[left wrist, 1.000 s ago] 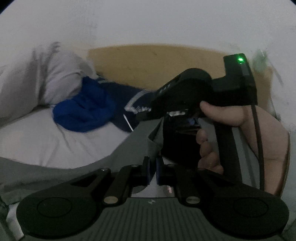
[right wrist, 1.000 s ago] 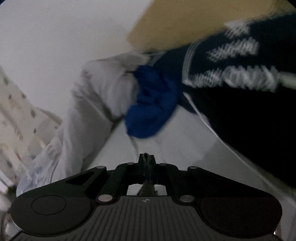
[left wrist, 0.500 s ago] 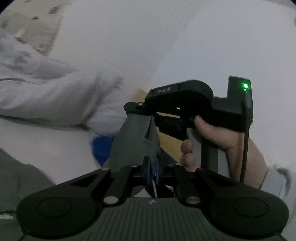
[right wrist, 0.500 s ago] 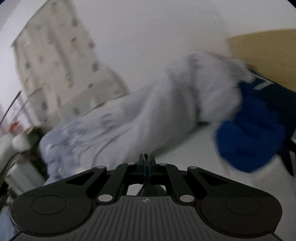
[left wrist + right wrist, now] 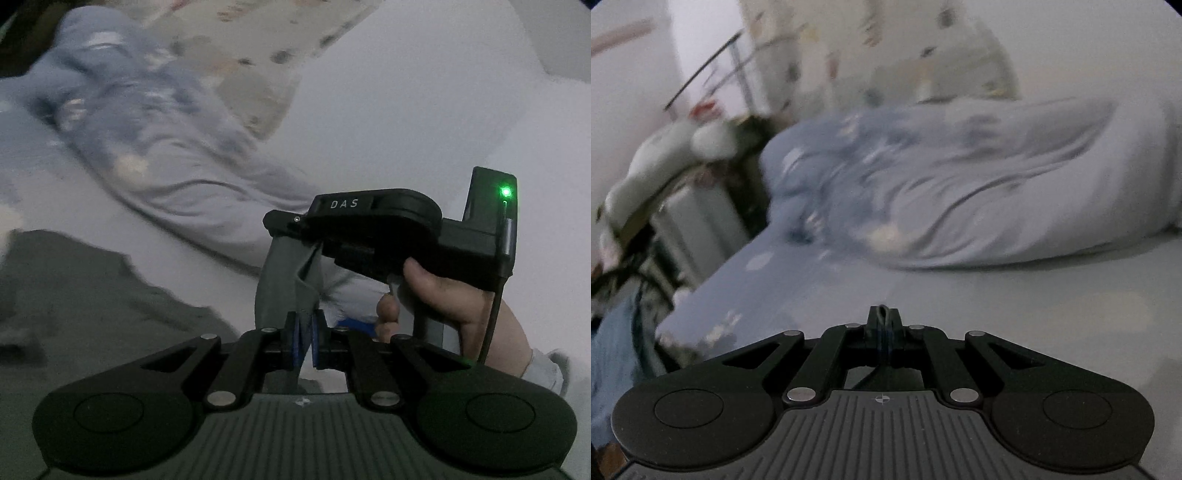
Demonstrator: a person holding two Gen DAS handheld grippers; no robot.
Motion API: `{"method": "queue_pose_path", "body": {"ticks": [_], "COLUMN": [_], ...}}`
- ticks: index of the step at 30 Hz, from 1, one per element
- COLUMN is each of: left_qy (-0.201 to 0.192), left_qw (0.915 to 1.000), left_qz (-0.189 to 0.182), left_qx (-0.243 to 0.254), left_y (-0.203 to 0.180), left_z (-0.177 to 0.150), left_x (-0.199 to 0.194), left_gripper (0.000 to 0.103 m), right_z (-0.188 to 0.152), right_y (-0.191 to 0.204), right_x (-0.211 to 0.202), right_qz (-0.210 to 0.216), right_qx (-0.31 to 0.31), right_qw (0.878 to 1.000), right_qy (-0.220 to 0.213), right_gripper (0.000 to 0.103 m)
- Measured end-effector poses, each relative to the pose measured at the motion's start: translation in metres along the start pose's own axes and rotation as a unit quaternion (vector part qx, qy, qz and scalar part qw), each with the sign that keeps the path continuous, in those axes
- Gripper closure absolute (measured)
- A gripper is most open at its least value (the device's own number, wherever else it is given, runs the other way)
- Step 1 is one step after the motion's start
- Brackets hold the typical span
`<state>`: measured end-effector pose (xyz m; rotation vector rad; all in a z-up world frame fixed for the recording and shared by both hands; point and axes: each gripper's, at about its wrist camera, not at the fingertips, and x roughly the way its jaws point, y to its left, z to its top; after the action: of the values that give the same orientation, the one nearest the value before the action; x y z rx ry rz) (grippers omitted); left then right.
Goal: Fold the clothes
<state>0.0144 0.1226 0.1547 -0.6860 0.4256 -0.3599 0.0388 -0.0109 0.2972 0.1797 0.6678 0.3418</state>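
Both jaws clamped on grey cloth (image 5: 284, 273) above bed (image 5: 1034, 295); thin bite, fast swing risks slip.

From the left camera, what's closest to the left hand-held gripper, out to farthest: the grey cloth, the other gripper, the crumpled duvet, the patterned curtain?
1. Grey cloth: pinched in the left hand-held gripper.
2. Right hand-held gripper: just ahead, clamping the same cloth.
3. Crumpled duvet: behind, left.
4. Patterned curtain: farthest, top.
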Motion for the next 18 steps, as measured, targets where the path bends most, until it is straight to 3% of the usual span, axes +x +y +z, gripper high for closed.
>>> {"method": "queue_pose_path", "body": {"ticks": [6,11,18], "left_qy": [-0.034,-0.041,-0.034], "left_qw": [0.9961,0.9807,0.9772], "left_qz": [0.048,0.099,0.133], "left_qx": [-0.066,-0.164,-0.163], "left_y": [0.085,0.149,0.166], "left_z": [0.005,-0.006,-0.004], "left_x": [-0.017,-0.016,-0.023], "left_gripper": [0.093,0.093,0.093], "right_z": [-0.019,-0.048,-0.075], "right_y": [0.060,0.092,0.121], "right_x": [0.073,0.135,0.191], "right_qz": [0.016,0.015,0.018], "right_qx": [-0.035,-0.078,-0.097], "right_qw": [0.998,0.991,0.985], "right_qy": [0.050,0.105,0.143], "right_gripper": [0.099,0.099,0.099]}}
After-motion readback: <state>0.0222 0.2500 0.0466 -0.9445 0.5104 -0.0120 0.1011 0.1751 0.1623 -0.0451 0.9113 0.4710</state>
